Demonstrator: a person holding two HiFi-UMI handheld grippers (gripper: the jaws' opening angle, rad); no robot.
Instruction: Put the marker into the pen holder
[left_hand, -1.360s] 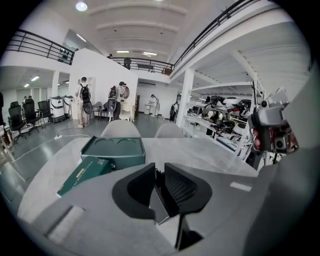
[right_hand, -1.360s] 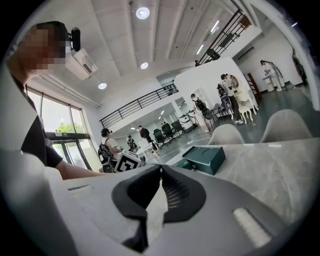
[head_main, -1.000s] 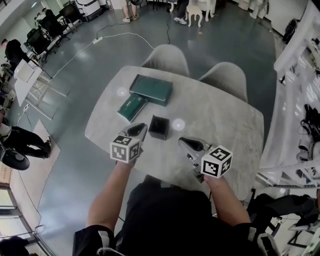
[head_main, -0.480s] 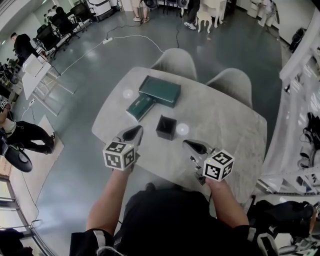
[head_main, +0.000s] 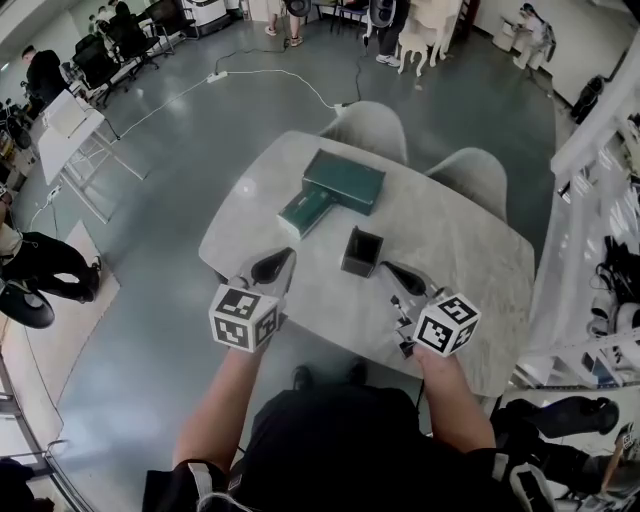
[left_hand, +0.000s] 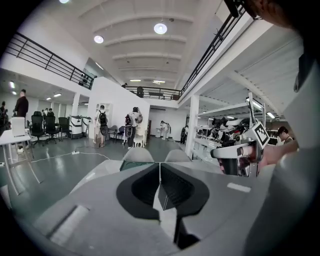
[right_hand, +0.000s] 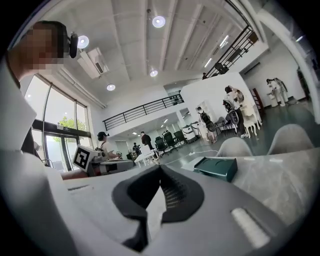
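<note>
L gripper (head_main: 272, 266) and R gripper (head_main: 402, 277) hover at the near edge of the bench (head_main: 470, 260). Both have jaws pressed together w/ nothing btw them. Holder (head_main: 362, 252), black and open-topped, stands upright btw the two tips, nearer the R one, touching neither. Beyond it a small green box (head_main: 305, 210) lies just beside a big green box (head_main: 345, 181). Two chairs (head_main: 372, 128) at far side.

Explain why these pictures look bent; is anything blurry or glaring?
Head view: the wide lens bows the table at its edges. Left gripper view: round image, black corners; the left gripper, jaws shut, looks soft up close. Right gripper view: same circle; ceiling lamp blown white.
</note>
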